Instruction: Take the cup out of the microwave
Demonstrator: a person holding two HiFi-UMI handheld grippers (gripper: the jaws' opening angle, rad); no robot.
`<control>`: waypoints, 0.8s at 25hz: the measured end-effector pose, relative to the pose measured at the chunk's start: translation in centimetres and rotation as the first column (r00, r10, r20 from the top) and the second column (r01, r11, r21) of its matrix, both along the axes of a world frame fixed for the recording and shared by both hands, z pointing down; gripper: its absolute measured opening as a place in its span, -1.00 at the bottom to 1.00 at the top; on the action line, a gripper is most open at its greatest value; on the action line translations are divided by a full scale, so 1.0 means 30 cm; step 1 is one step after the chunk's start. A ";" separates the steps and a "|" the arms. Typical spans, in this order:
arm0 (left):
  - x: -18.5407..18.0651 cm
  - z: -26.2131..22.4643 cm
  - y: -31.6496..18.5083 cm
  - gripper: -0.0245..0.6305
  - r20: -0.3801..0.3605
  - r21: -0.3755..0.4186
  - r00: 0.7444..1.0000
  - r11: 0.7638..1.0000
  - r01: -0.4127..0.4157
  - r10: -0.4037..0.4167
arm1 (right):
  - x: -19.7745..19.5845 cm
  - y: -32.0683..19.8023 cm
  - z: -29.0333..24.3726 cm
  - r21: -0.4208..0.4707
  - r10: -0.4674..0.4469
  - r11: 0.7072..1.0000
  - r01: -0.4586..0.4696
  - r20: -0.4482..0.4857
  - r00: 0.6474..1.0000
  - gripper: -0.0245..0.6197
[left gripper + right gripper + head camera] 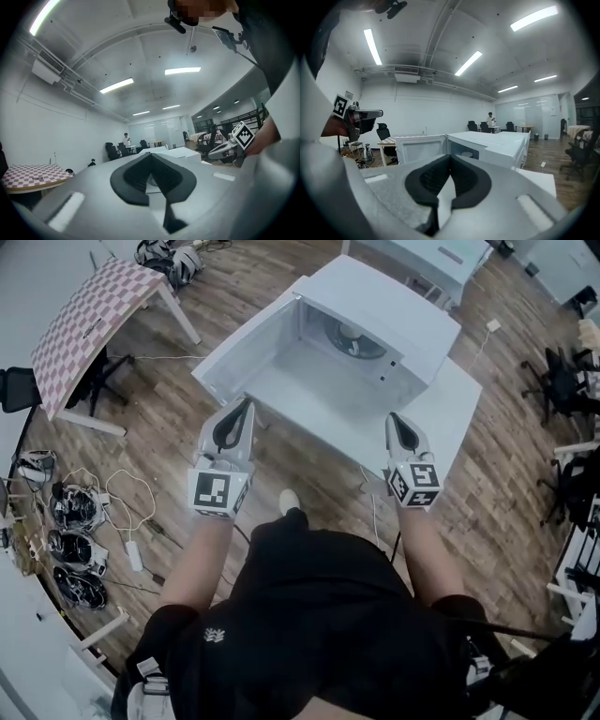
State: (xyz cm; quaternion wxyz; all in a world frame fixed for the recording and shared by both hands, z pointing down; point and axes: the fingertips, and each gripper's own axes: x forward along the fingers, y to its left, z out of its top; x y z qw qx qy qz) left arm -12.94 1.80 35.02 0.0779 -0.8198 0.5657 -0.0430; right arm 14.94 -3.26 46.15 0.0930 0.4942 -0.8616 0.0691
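Note:
The white microwave [384, 310] stands on a white table [459, 404] with its door [242, 348] swung open to the left. A round grey cup [354, 339] sits deep in the cavity, and the right gripper view shows it as a small grey shape [466, 154]. My left gripper [247, 405] is shut and empty, just in front of the door's lower edge. My right gripper [393, 418] is also shut and empty, over the table in front of the microwave's right side. Both point level toward the microwave [487, 140], outside the cavity.
A checkered table [84, 320] stands at the far left, with cables and gear [80, 521] on the wooden floor beside it. Office chairs [562, 381] are at the right, another white table [431, 259] is behind the microwave, and a person [491, 119] stands far off.

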 end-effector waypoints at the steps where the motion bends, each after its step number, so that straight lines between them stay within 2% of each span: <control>1: -0.018 -0.003 -0.032 -0.91 0.000 0.001 1.000 1.000 -0.011 0.011 | -0.019 -0.027 0.000 -0.001 0.009 1.000 -0.009 -0.003 1.000 -0.93; 10: -0.135 0.023 -0.257 -0.91 0.007 0.009 0.996 0.996 -0.091 0.091 | -0.151 -0.239 -0.007 0.019 0.096 0.995 -0.096 -0.020 0.995 -0.93; 14: -0.111 0.023 -0.349 -0.91 -0.001 0.028 0.991 0.991 -0.131 0.131 | -0.171 -0.317 -0.001 0.030 0.141 0.990 -0.141 -0.020 0.990 -0.93; 20: -0.046 0.035 -0.455 -0.91 -0.015 0.026 0.989 0.989 -0.146 0.147 | -0.177 -0.427 0.046 0.045 0.144 0.989 -0.142 -0.036 0.989 -0.92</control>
